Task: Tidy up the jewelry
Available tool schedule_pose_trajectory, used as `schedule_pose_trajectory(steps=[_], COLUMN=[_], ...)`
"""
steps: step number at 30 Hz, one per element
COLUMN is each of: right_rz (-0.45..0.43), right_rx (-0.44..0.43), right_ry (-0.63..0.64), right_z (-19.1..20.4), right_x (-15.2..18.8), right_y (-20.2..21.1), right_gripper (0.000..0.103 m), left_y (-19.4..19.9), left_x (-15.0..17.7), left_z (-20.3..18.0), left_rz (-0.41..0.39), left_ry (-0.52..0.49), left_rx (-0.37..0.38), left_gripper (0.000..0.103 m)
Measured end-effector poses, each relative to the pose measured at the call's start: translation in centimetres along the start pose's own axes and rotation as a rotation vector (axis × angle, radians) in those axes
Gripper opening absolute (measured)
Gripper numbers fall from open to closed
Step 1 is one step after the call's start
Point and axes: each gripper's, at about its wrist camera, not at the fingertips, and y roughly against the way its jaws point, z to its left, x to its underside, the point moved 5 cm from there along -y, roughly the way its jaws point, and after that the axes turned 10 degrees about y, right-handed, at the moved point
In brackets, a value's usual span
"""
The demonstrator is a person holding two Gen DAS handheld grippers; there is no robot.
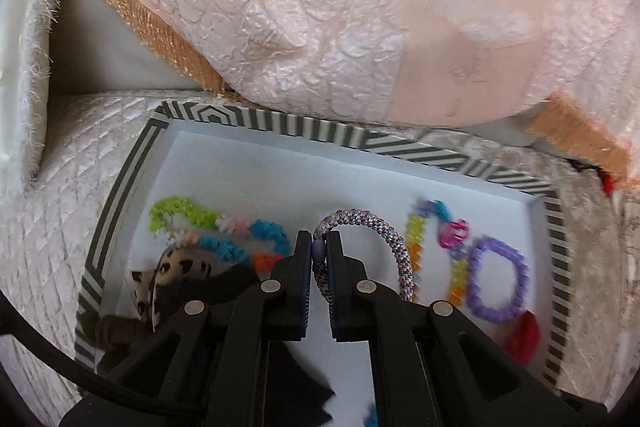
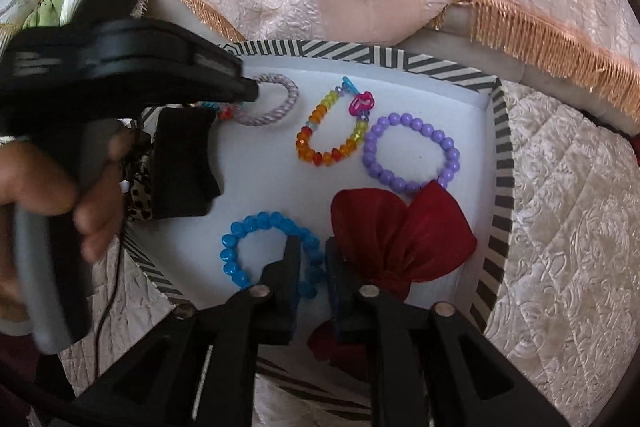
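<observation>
The woven cord bracelet (image 1: 384,239) sits pinched in your left gripper (image 1: 319,251), whose jaws are clamped on the bracelet's bead section, the loop arching out to the right over the white floor of the striped tray (image 1: 416,147). From the right wrist view you see the same bracelet (image 2: 280,103) at the tip of your left gripper (image 2: 252,93), near the tray's far-left corner.

Your right gripper (image 2: 314,263) hangs with its jaws slightly parted, holding nothing, straddling the near edge of the blue bead bracelet (image 2: 244,243), which lies flat in the tray. Just to its right lies a red fabric bow (image 2: 404,231), whose upper edge touches the purple bead bracelet (image 2: 412,151). The rainbow bead bracelet (image 2: 328,135) with a pink clasp lies just beside the purple one, towards the tray's middle.

On the tray's left side you have a leopard-print scrunchie (image 1: 176,267) beside a fuzzy multicoloured band (image 1: 216,231).

The tray rests on a quilted bed (image 2: 560,227), with a fringed pink cushion (image 1: 320,7) behind it.
</observation>
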Motion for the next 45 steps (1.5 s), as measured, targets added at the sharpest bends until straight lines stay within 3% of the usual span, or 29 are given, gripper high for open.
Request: schedule_pose_trajectory(steps=[4, 8, 18, 30, 45], right_rz=[-0.02, -0.039, -0.092, -0.154, -0.162], right_rx=[-0.025, -0.04, -0.024, 0.063, 0.115], right_ry=[-0.017, -0.028, -0.046, -0.018, -0.042], right_z=[0.0, 0.0, 0.6, 2.9, 3.4], right_x=[0.4, 0.5, 1.5, 5.5, 11.3], right_y=[0.9, 1.9, 5.6, 11.7, 15.6], right_gripper=[0.029, 0.031, 0.039, 0.051, 0.056], left_y=[-1.0, -0.9, 5.1, 13.3, 17.2], left_x=[-0.3, -0.1, 2.2, 10.7, 19.3], left_z=[0.4, 0.5, 1.6, 2.7, 3.7], left_rz=[0.007, 0.013, -0.064, -0.146, -0.182], left_ry=[0.013, 0.004, -0.038, -0.073, -0.095], left_rx=[-0.03, -0.031, -0.016, -0.003, -0.003], left_gripper=[0.0, 0.004, 0.004, 0.004, 0.004])
